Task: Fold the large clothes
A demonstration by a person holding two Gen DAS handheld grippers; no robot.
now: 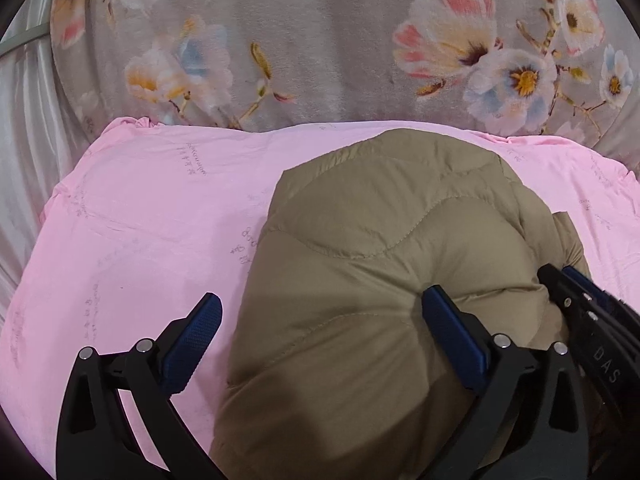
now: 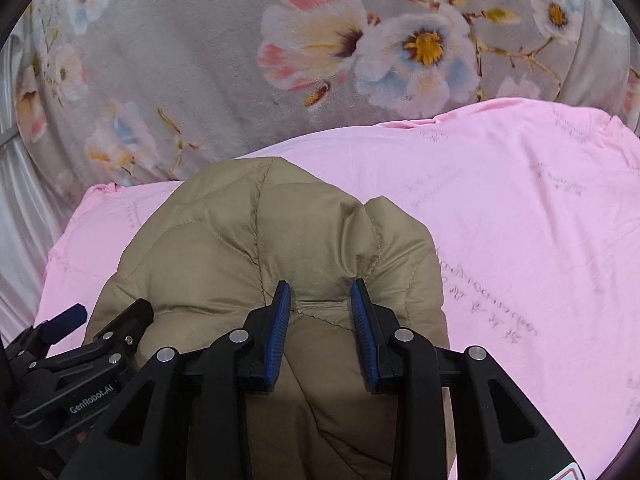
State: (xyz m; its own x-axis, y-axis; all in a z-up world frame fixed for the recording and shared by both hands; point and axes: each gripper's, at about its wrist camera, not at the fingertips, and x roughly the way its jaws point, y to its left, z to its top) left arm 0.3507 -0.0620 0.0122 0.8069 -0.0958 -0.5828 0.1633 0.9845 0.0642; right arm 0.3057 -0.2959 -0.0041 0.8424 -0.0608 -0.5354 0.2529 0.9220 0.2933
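Observation:
A tan quilted puffer jacket [image 1: 380,248] lies bunched on a pink sheet [image 1: 152,216]; it also shows in the right wrist view [image 2: 224,248]. My left gripper [image 1: 320,308] is open wide, its right finger pressing on the jacket's top and its left finger over the sheet. My right gripper [image 2: 320,296] is shut on a fold of the jacket, the padded fabric pinched between its blue pads. The right gripper shows at the right edge of the left wrist view [image 1: 576,292], and the left gripper at the lower left of the right wrist view [image 2: 104,320].
A grey fleece blanket with a flower print [image 1: 320,40] lies beyond the pink sheet, also in the right wrist view [image 2: 200,60]. A pale curtain [image 1: 24,128] hangs at the left. Bare pink sheet [image 2: 540,240] extends to the jacket's right.

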